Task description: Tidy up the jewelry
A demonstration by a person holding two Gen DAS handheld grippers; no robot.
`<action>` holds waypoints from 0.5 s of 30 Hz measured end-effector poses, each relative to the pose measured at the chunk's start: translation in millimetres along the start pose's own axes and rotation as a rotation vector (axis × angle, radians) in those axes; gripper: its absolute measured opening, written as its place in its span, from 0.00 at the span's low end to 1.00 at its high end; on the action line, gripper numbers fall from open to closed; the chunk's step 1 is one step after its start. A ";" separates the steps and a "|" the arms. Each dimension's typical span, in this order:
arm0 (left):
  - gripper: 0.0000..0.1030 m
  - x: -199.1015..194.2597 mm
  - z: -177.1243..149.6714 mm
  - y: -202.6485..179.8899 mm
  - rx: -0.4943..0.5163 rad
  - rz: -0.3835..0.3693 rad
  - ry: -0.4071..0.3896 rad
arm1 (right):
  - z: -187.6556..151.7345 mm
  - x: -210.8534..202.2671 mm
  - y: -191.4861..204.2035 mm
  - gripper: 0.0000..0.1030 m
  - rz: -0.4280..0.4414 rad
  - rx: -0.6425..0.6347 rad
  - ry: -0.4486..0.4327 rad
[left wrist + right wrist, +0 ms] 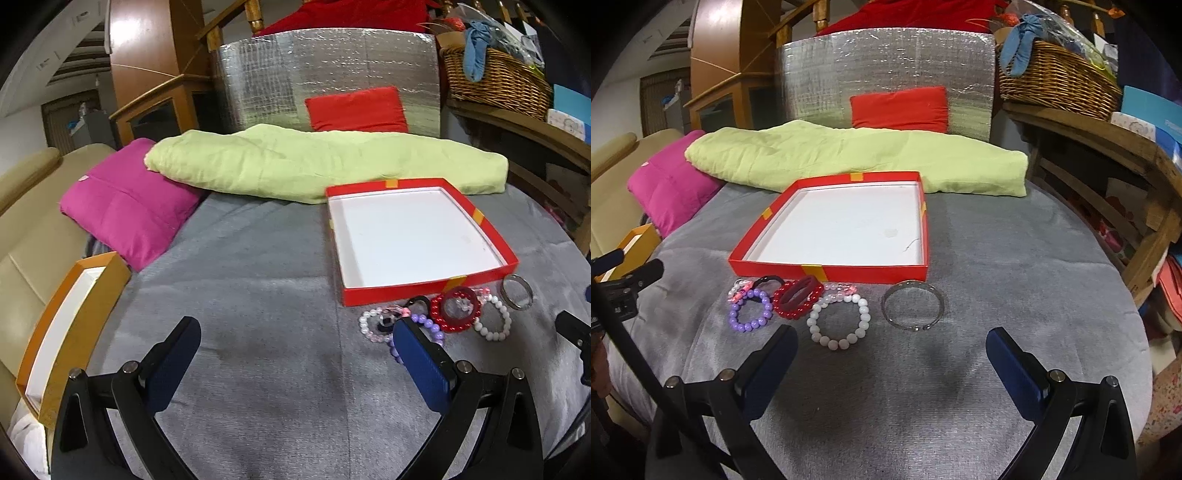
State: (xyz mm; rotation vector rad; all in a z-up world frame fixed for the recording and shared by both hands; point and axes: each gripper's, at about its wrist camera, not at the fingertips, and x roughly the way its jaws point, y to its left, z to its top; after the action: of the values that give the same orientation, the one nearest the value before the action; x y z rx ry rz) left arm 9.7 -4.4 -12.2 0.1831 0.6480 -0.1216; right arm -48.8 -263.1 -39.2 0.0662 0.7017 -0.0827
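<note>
A shallow red box with a white inside lies empty on the grey cloth; it also shows in the left wrist view. In front of it lie a silver bangle, a white bead bracelet, a red bead bracelet, a purple bead bracelet and pink and dark pieces behind them. In the left wrist view the same pile sits at the right, with the bangle beside it. My right gripper is open and empty, just short of the bangle. My left gripper is open and empty, left of the pile.
An orange box with a white inside stands at the cloth's left edge. A green folded blanket, a magenta cushion and a red cushion lie behind. A wicker basket sits on a wooden shelf at right.
</note>
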 end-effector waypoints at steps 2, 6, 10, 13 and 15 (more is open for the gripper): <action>1.00 0.7 -0.6 -1.7 0.008 -0.024 0.006 | -1.3 2.6 -3.2 0.89 0.031 0.011 0.018; 1.00 5.6 -0.9 -8.6 0.032 -0.060 0.028 | -1.9 11.8 -7.2 0.78 0.090 0.040 0.064; 1.00 12.8 -1.8 -14.3 0.048 -0.070 0.054 | -1.7 22.8 -5.9 0.60 0.115 0.063 0.106; 1.00 20.3 -1.8 -16.4 0.050 -0.077 0.076 | 2.1 37.4 -9.9 0.56 0.101 0.098 0.149; 1.00 24.3 -1.9 -18.2 0.057 -0.075 0.082 | 5.9 48.4 -16.2 0.54 0.094 0.128 0.175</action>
State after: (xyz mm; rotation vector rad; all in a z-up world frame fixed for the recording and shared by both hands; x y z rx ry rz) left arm 24.8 -23.1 -30.8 0.2197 0.7341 -0.2057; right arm -9.8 -282.3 -66.5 0.2311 0.8668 -0.0312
